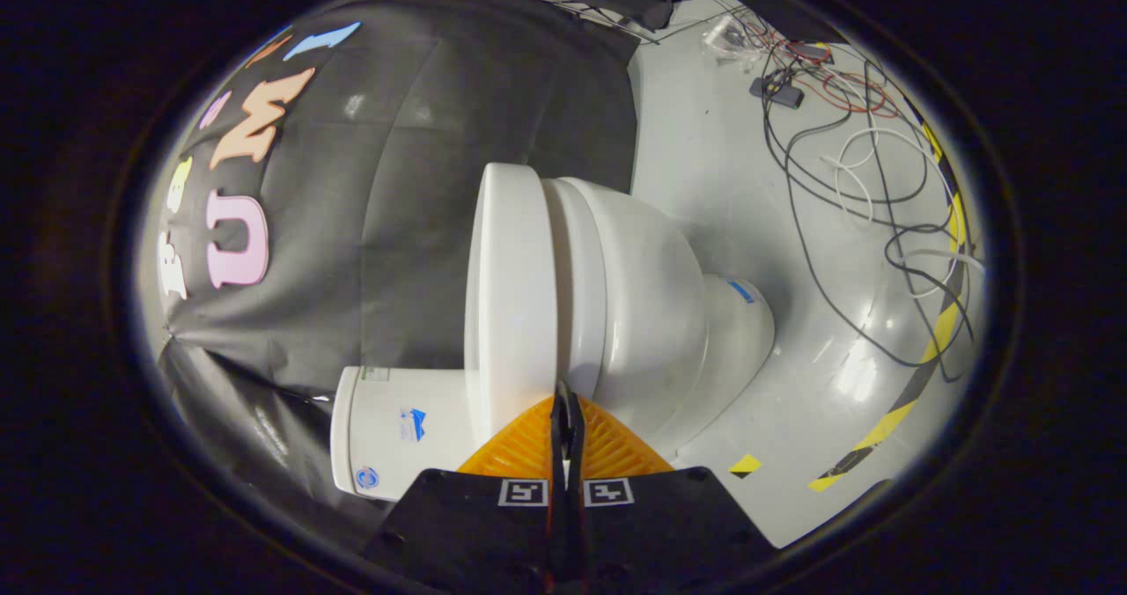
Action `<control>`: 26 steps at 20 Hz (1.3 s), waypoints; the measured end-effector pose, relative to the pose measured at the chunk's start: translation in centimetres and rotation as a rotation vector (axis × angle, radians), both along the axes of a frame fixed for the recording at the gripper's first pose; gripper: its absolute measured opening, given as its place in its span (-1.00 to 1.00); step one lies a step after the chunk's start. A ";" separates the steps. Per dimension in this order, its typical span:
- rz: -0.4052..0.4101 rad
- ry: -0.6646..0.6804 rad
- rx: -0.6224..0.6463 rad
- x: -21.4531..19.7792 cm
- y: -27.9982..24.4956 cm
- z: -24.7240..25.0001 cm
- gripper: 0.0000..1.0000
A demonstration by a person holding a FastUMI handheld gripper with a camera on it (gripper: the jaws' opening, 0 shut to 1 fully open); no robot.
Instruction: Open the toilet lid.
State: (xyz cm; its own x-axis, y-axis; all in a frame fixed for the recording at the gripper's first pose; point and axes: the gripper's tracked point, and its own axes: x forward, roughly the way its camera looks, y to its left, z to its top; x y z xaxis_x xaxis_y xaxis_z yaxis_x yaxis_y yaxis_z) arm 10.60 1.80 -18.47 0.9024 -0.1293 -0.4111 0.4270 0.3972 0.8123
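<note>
Gripper (566, 401): fingers pressed together, no gap visible between the tips, nothing held between them. Tips sit at or just short of the line where the toilet lid (511, 296) meets the seat; whether they touch the porcelain cannot be told.

View is rolled on its side, so the toilet (634, 304) appears lying sideways. Lid is closed, flat against the seat, its edge running straight away from the fingertips. The lid's broad white face lies to the left of the fingers; the seat rim and bowl lie to the right.

Tank (396, 441): white, just left of the fingers and close in, joined to the lid end of the toilet. Small blue marks on its face, not legible.

Bowl narrows into a pedestal base (740, 331) ahead and to the right of the fingertips, with a small blue sticker on it.

Floor (704, 155): pale grey, glossy, beyond and to the right of the bowl. Yellow-and-black hazard tape (946, 313) curves along its far right side; one short yellow piece lies near the fingers on the right. Loose cables (845, 181), black, white and red, tangle across the floor well ahead and to the right.

Black cloth wall (414, 181) hangs beyond the lid to the left.
</note>
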 end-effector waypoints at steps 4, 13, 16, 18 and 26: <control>-0.013 0.003 -0.049 -0.4 0.4 2.6 -0.99; -0.040 0.046 -0.210 -0.3 2.1 6.7 -0.99; -0.039 0.063 -0.259 -0.2 2.8 7.9 -0.99; -0.037 0.070 -0.291 -0.1 3.2 8.7 -0.99; -0.047 0.086 -0.393 0.3 4.9 11.6 -0.99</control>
State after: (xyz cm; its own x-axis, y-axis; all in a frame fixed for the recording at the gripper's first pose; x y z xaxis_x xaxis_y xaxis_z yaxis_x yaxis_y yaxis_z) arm 10.90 6.71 -6.92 0.8563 -0.3319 -0.3957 0.5117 0.6488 0.5632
